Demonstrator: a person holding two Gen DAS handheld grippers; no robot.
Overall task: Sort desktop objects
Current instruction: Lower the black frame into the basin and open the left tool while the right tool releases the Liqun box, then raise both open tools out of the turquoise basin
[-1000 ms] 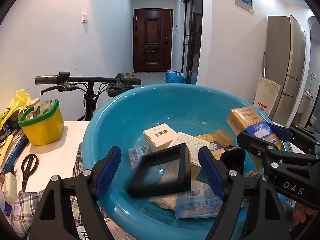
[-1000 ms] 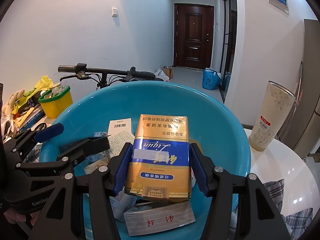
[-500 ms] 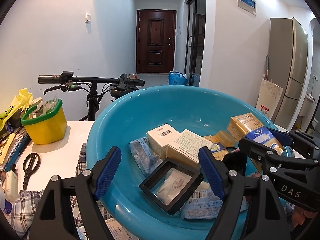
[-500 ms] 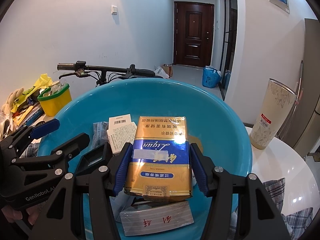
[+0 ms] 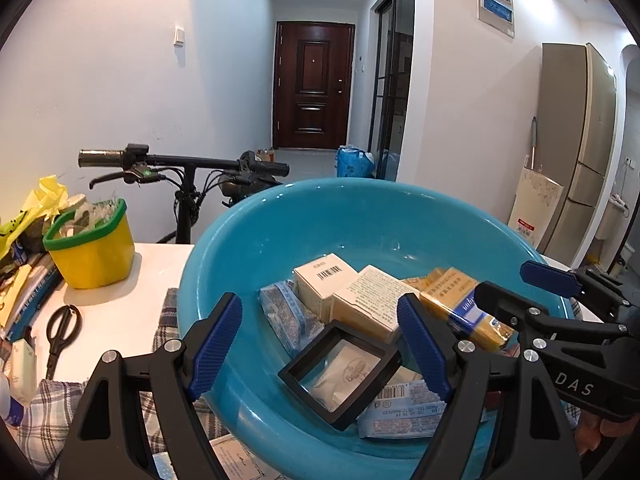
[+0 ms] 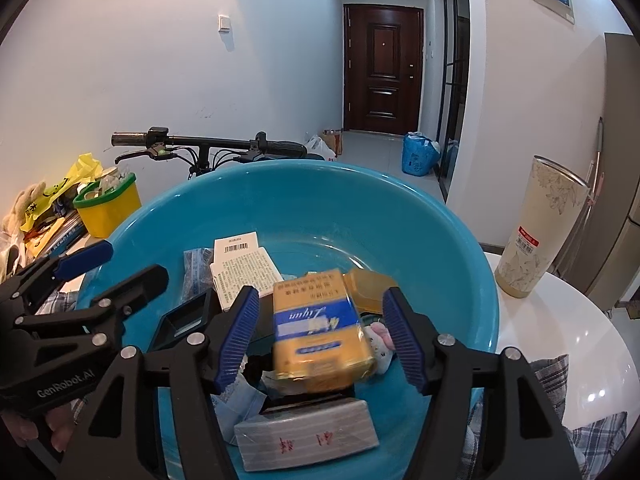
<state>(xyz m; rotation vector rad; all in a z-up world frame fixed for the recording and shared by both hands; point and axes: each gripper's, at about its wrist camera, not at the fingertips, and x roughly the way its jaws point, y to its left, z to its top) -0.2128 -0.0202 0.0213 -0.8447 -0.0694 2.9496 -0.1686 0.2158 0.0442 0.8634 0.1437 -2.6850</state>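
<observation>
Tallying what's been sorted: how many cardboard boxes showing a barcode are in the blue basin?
1: the white box, barcode up, lies at the far left of the pile in the blue basin. Others may be buried.

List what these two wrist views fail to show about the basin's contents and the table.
- Gold carton: motion-blurred in the right wrist view, small print unreadable.
- Things beneath it: hidden by the carton and the grey box.
- Scissors: blade tips cut off behind checked cloth, left wrist view.
- Yellow tub: contents too small to identify.
- Basin: near rim hidden by the left hand-held gripper.
</observation>
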